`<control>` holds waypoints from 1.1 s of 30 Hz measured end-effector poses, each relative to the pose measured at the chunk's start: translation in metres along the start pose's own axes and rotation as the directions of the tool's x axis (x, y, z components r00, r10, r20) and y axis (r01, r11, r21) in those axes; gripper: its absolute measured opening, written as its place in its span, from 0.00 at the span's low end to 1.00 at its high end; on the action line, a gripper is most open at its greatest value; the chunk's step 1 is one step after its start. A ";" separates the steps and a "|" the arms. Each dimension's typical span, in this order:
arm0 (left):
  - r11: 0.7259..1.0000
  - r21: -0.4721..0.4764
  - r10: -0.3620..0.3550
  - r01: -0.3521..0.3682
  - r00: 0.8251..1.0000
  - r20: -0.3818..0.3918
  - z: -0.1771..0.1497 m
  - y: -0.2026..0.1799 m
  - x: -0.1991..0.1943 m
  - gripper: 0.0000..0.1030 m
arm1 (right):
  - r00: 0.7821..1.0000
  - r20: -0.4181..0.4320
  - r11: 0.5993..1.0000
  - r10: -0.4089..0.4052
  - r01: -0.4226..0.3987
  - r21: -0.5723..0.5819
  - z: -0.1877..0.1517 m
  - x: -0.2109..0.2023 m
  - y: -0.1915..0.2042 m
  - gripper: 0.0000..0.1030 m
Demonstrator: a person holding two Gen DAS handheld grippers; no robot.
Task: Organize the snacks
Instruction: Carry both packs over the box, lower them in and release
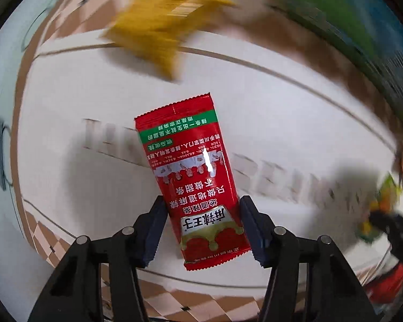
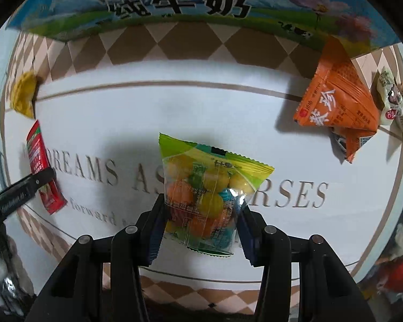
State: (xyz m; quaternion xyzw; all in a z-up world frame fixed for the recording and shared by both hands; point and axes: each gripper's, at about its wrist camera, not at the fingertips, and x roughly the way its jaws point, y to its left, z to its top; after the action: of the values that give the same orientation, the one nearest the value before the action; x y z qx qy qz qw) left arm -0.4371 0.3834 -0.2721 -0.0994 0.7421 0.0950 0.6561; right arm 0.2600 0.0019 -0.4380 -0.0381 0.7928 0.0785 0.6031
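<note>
My left gripper (image 1: 201, 228) is shut on a red snack packet (image 1: 193, 171) with Chinese print, held above the white table mat (image 1: 94, 86). It also shows in the right wrist view (image 2: 41, 171), far left, with the left gripper's dark finger across it. My right gripper (image 2: 200, 228) is shut on a clear candy bag (image 2: 207, 193) with a green top and coloured balls inside. That bag shows blurred in the left wrist view (image 1: 381, 204).
A yellow packet (image 1: 161, 26) lies at the mat's far edge; it also shows in the right wrist view (image 2: 24, 96). An orange packet (image 2: 335, 102) and pale wrapped snacks (image 2: 392, 99) lie far right. A milk carton box (image 2: 188, 2) stands behind the mat (image 2: 174, 112).
</note>
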 end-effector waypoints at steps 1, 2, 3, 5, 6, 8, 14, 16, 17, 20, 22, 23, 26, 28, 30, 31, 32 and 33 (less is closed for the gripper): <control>1.000 0.022 -0.001 0.001 1.000 0.001 -0.004 -0.009 0.000 0.51 | 1.000 -0.011 1.000 -0.005 0.005 -0.009 -0.001 0.003 0.002 0.50; 0.999 0.049 0.003 -0.003 1.000 0.005 -0.008 -0.020 0.001 0.51 | 1.000 -0.019 1.000 -0.008 0.008 -0.014 -0.003 0.007 0.002 0.50; 0.998 0.066 0.008 -0.008 1.000 0.009 -0.011 -0.027 0.001 0.51 | 1.000 -0.027 1.000 -0.009 0.008 -0.018 -0.004 0.010 0.001 0.50; 0.996 0.092 0.017 -0.017 1.000 0.008 -0.014 -0.039 0.006 0.51 | 0.999 -0.039 1.000 -0.011 0.010 -0.021 -0.007 0.014 0.001 0.50; 0.995 0.096 0.014 -0.015 1.000 0.002 -0.010 -0.049 0.007 0.51 | 0.999 -0.040 1.000 -0.010 0.009 -0.021 -0.005 0.015 0.002 0.50; 0.995 0.100 0.015 -0.013 1.000 -0.019 -0.006 -0.059 0.014 0.53 | 0.999 -0.045 1.000 -0.012 0.011 -0.017 -0.006 0.018 0.003 0.50; 0.995 0.102 0.025 -0.023 1.000 -0.017 -0.002 -0.069 0.015 0.53 | 0.999 -0.050 0.999 0.009 -0.007 0.042 0.000 0.022 -0.012 0.50; 0.995 0.102 0.020 -0.018 1.000 -0.012 0.000 -0.065 0.019 0.51 | 0.999 -0.048 0.999 0.013 -0.011 0.045 0.000 0.023 -0.013 0.50; 0.995 0.101 0.019 -0.019 1.000 -0.007 -0.001 -0.065 0.018 0.51 | 0.999 -0.044 0.999 0.017 -0.015 0.047 0.000 0.022 -0.013 0.50; 0.995 0.100 0.014 -0.015 1.000 0.009 0.001 -0.066 0.011 0.48 | 0.999 -0.027 0.998 0.036 -0.035 0.054 0.003 0.020 -0.024 0.49; 0.994 0.105 0.008 -0.010 1.000 0.021 -0.005 -0.063 -0.007 0.47 | 0.999 -0.015 0.998 0.046 -0.045 0.054 0.000 0.015 -0.028 0.49; 0.994 0.110 0.004 -0.008 0.999 0.033 -0.005 -0.065 -0.013 0.47 | 0.999 -0.010 0.997 0.053 -0.052 0.051 -0.001 0.013 -0.029 0.49; 0.991 0.133 -0.014 0.005 0.997 0.071 -0.007 -0.073 -0.034 0.47 | 0.996 0.006 0.995 0.089 -0.089 0.049 -0.008 0.003 -0.038 0.48; 0.989 0.150 -0.033 0.018 0.995 0.098 -0.008 -0.079 -0.051 0.47 | 0.993 0.027 0.992 0.118 -0.119 0.048 -0.010 -0.011 -0.042 0.48; 0.984 0.173 -0.063 0.038 0.988 0.138 -0.006 -0.087 -0.077 0.47 | 0.987 0.060 0.987 0.151 -0.154 0.042 -0.012 -0.031 -0.052 0.48; 0.982 0.184 -0.075 0.046 0.985 0.157 -0.005 -0.091 -0.089 0.47 | 0.982 0.082 0.984 0.168 -0.172 0.037 -0.011 -0.045 -0.056 0.48; 0.979 0.196 -0.092 0.056 0.980 0.178 -0.003 -0.096 -0.103 0.47 | 0.979 0.097 0.982 0.181 -0.185 0.033 -0.011 -0.055 -0.059 0.48; 0.975 0.211 -0.109 0.066 0.974 0.199 0.000 -0.101 -0.119 0.47 | 0.974 0.117 0.980 0.195 -0.199 0.029 -0.008 -0.071 -0.062 0.48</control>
State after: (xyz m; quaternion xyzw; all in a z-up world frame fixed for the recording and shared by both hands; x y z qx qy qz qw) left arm -0.3956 0.2886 -0.1550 -0.0542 0.6694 -0.0006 0.7409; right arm 0.2813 -0.0630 -0.3729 0.0573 0.7585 0.1240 0.6372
